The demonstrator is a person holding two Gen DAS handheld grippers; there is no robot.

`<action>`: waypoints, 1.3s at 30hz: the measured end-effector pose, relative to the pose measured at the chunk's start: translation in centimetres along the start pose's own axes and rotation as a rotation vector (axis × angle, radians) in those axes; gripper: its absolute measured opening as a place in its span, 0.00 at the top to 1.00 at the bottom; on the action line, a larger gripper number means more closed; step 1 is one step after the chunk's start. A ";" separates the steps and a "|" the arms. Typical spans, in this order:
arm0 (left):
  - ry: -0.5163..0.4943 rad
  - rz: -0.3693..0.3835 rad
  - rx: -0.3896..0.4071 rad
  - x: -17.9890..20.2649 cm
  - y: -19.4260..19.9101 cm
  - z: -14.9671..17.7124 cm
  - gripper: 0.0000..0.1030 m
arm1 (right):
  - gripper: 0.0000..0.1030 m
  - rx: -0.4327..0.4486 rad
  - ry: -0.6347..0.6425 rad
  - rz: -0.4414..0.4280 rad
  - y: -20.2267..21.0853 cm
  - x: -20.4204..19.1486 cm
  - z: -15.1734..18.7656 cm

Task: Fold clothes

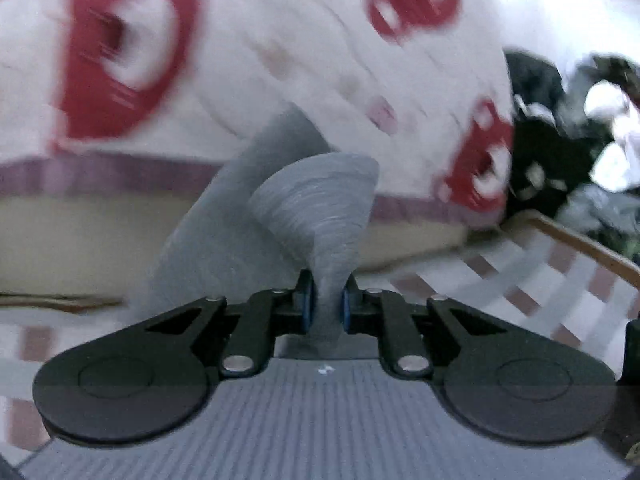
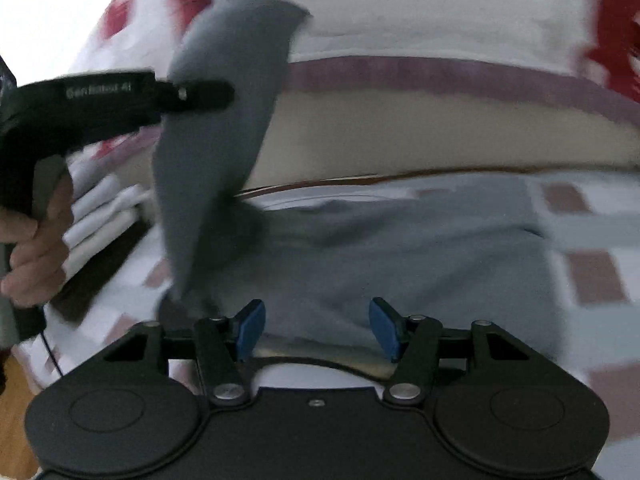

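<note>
Ahead of both claws rises a white cover printed with big red shapes [image 1: 120,52], edged by a purple band [image 1: 100,172] over a cream side; it looks like a mattress or cushion, though motion blur makes that uncertain. To the far right of the left claw lies a dark heap of jumbled things [image 1: 560,132], too smeared to name. Left of the right claw, beside the person's hand [image 2: 30,256] on the other handle, sits a stack of folded white cloth [image 2: 100,220].

Underneath is a surface covered in a white cloth with reddish squares [image 2: 588,276], and a wooden edge [image 1: 580,240] runs off to the left claw's right.

The left claw [image 1: 329,300] is pinched tight on a bunched edge of the grey garment [image 1: 312,216], lifting it so the fabric fans up ahead of the pads. The right claw [image 2: 318,328] stands wide apart, holding nothing, with the rest of the garment spread flat just ahead of its blue pads [image 2: 252,330].
</note>
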State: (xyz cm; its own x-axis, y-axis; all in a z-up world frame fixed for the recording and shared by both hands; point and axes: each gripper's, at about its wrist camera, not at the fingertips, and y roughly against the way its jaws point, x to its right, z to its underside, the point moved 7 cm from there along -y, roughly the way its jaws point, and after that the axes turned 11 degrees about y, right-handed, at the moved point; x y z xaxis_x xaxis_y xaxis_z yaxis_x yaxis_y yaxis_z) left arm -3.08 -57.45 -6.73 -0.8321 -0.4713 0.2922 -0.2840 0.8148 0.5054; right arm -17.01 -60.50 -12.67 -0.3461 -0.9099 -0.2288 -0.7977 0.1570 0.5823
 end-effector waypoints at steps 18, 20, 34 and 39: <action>0.010 0.229 -0.208 4.8 -4.9 8.3 0.70 | 0.37 0.203 -0.425 -0.176 -1.4 9.6 2.3; 0.045 0.262 -0.231 4.7 -4.6 9.5 0.57 | 0.37 0.277 -0.589 -0.290 -1.6 10.7 2.9; -0.081 -0.120 -0.165 -0.7 0.9 8.6 0.30 | 0.25 0.288 -0.455 -0.063 -4.1 9.9 3.2; -0.065 -0.208 -0.108 -3.5 1.9 7.0 0.24 | 0.74 0.341 -0.325 0.000 -2.7 9.2 1.9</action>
State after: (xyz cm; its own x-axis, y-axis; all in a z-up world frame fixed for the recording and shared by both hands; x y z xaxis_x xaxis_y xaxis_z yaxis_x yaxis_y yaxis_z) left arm -4.03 -51.85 -12.49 -0.7910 -0.5996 0.1214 -0.4030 0.6600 0.6340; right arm -18.97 -68.51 -17.84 -0.4397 -0.7511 -0.4924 -0.8954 0.3239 0.3055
